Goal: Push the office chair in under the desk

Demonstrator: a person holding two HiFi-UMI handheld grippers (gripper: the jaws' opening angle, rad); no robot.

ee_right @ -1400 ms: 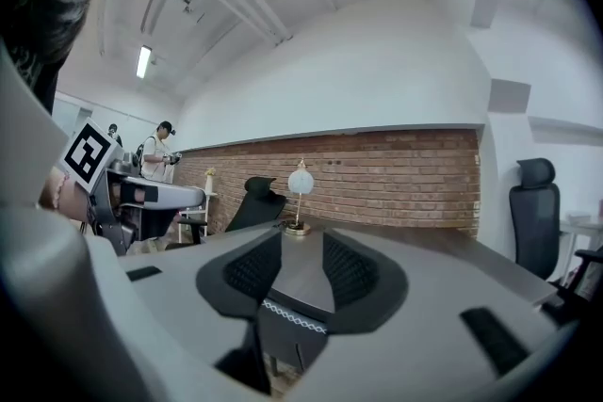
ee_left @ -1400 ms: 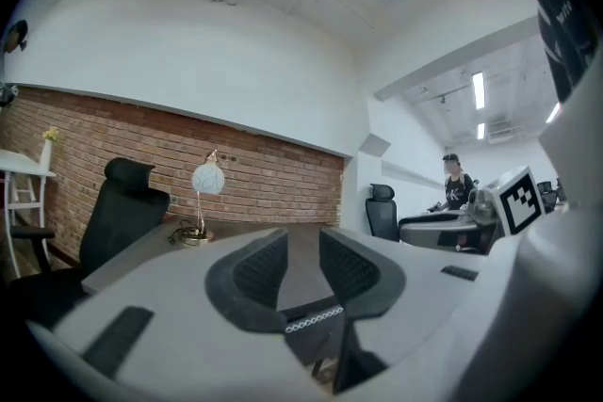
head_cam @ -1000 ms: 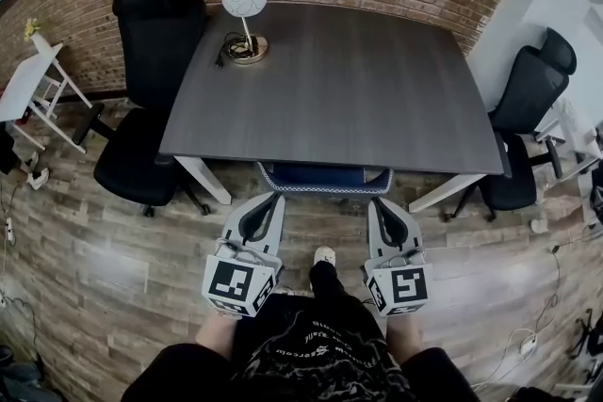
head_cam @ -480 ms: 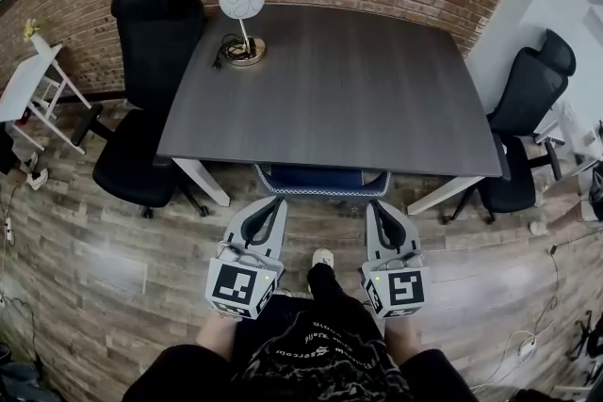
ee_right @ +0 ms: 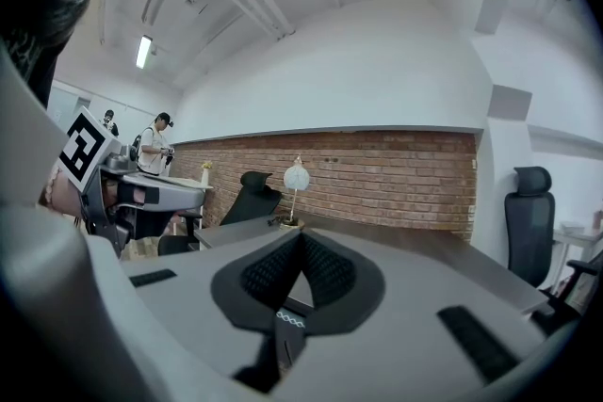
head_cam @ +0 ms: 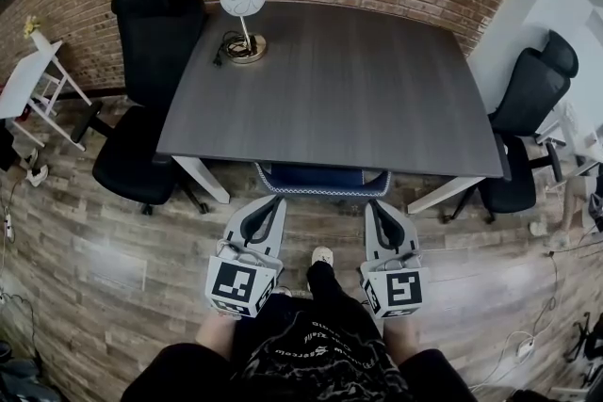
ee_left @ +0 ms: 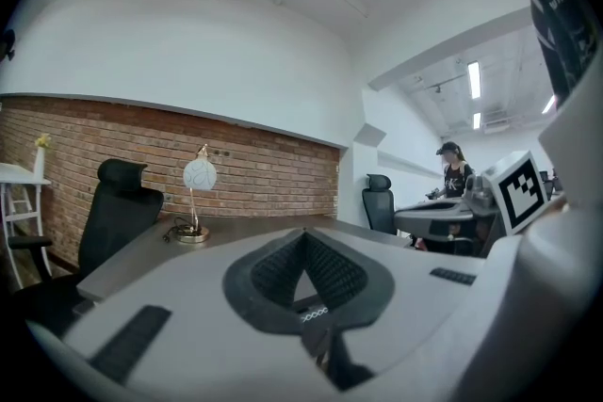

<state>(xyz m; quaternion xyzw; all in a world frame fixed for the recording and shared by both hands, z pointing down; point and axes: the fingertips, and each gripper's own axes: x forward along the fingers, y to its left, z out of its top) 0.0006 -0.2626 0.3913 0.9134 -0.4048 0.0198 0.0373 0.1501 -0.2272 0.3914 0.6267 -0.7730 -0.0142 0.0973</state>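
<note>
The office chair (head_cam: pixel 322 180) with a blue back and a pale patterned rim sits tucked under the front edge of the dark grey desk (head_cam: pixel 339 89); only the top of its back shows. My left gripper (head_cam: pixel 276 200) and right gripper (head_cam: pixel 374 203) point at that back, just short of its rim, one toward each end; contact cannot be told. Both are shut with nothing between the jaws. The left gripper view shows the shut left gripper (ee_left: pixel 303 233) before the desk top (ee_left: pixel 236 226). In the right gripper view the right gripper (ee_right: pixel 301 236) looks the same.
A black office chair (head_cam: pixel 151 99) stands at the desk's left side and another (head_cam: pixel 528 122) at its right. A white globe lamp (head_cam: pixel 243 0) with a coiled cable is on the desk's far left corner. A white stand (head_cam: pixel 38 85), floor cables and my shoe (head_cam: pixel 323 256) are nearby.
Hardly anything: both grippers stay shut near the chair back, and the right one has drifted slightly left.
</note>
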